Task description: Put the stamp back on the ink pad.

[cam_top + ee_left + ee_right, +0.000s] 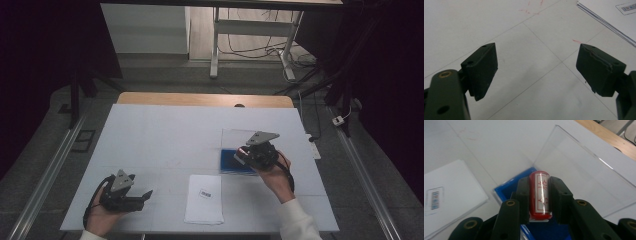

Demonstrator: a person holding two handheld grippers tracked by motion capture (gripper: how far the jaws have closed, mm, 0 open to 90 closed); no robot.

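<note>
Right claw point(539, 200) is clamped on red stamp point(539, 195) over blue ink pad point(237, 162); paper point(204, 199) left unstamped; left claw point(536, 70) held wide open, empty.

The red stamp point(539, 195) carries a white label with red characters in a red frame, too stylised to read for certain (they look like Chinese script). The white paper stack point(204, 199) bears a small barcode label point(205, 193); its print is too small to read.
</note>
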